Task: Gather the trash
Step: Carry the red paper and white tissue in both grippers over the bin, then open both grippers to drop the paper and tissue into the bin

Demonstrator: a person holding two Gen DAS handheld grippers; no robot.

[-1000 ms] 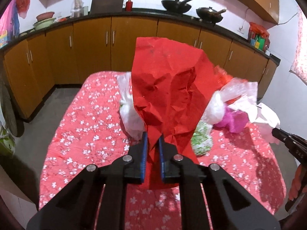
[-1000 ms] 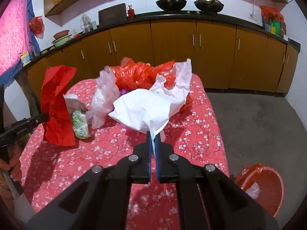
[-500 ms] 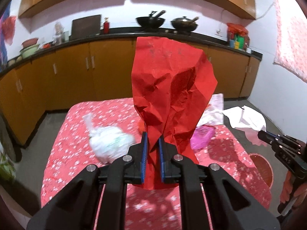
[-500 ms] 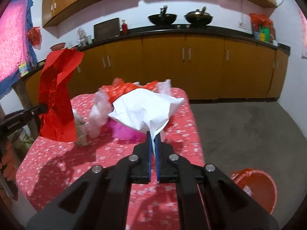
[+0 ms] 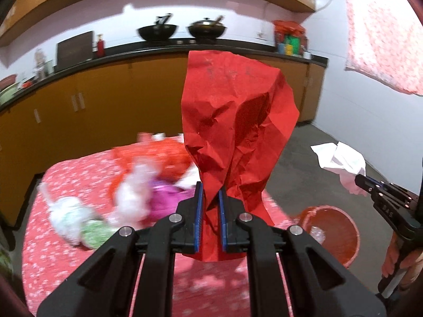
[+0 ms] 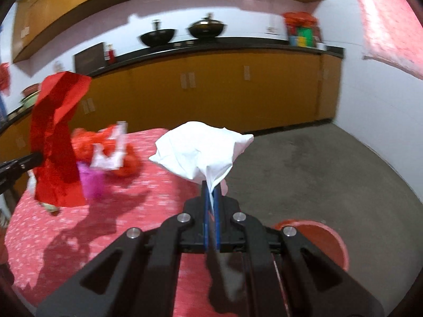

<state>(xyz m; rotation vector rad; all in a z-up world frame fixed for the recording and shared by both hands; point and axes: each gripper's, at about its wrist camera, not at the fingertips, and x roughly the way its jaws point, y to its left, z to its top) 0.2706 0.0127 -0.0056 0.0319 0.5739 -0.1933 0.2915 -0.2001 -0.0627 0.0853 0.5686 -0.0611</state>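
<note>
two tools in play, each clamped on a piece of trash. left tool has its blue-padded jaws pinched narrow on the bottom of a crumpled red paper, which stands upright above the jaws and hides the middle of the left wrist view. right tool has its jaws nearly together on the gathered neck of a white paper, the rest puffed out above the fingertips. both pieces are lifted off the bench, which carries a red cloth with small white flowers.

left on the bench, blurred: a white-and-green plastic bag at the near left, a pale clear bag next to it, a magenta bag just beside that, and an orange-red plastic bag toward the far end with a white scrap on it.

red bin sits on the grey floor just off the bench's right edge, something clear and crinkly inside it. in the left wrist view the right tool holds the white paper near the bin, higher in the frame; cannot tell if it is straight over it. in the right wrist view the bin rim shows low right, partly behind the tool body.

behind: orange cabinets under a black counter, two dark woks on top.
</note>
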